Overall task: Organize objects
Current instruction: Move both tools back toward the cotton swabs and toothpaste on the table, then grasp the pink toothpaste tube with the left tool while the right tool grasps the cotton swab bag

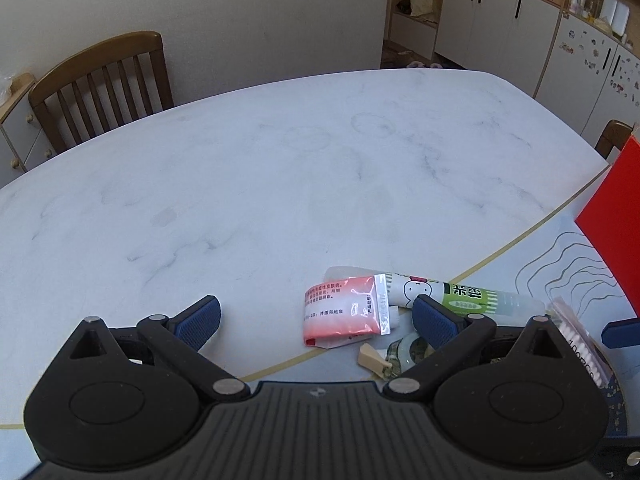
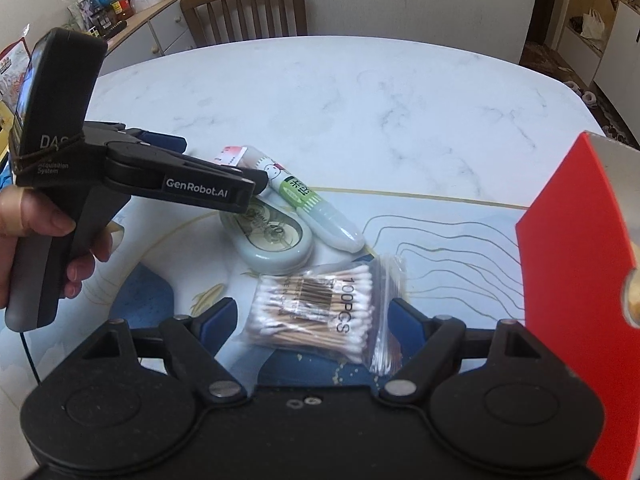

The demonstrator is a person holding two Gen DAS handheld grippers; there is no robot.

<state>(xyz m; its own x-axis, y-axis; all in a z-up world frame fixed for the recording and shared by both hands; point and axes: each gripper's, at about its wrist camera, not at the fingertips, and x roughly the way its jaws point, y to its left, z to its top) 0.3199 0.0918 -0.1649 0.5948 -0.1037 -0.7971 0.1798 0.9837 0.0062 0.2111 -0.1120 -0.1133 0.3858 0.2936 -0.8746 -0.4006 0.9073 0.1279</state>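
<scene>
1. Left gripper [image 1: 316,316]: jaws spread wide, nothing between the pads; hovering over the marble table [image 1: 280,168]; its right finger [image 1: 434,320] sits over the pile of small items.
2. Ahead of that right finger: pink-and-white ointment tube [image 1: 342,310] lying flat, just left of the fingertip; glue stick [image 1: 460,294] with a green label lies beyond it, one end touching or overlapping the tube's crimped end.
3. Under the left gripper's right finger: correction tape dispenser [image 1: 408,350], mostly hidden in this view; small beige piece [image 1: 374,358] beside it, can't tell what it is.
4. Right gripper [image 2: 312,320]: jaws open wide, pads on either side of the cotton swab bag [image 2: 320,312]; pads look close to the bag's edges but contact can't be confirmed, so not gripping as far as visible.
5. Bag marked "100PCS" lies flat on the patterned mat [image 2: 440,248], directly between and ahead of the right fingers.
6. Beyond the bag from the right gripper: correction tape dispenser [image 2: 276,242], then the glue stick [image 2: 312,208] angled beside it, touching.
7. Red box [image 2: 576,280] stands upright at the right gripper's right side, close to the finger.
8. Person's hand [image 2: 44,240] holds the left gripper's handle, at the right gripper's far left.
</scene>
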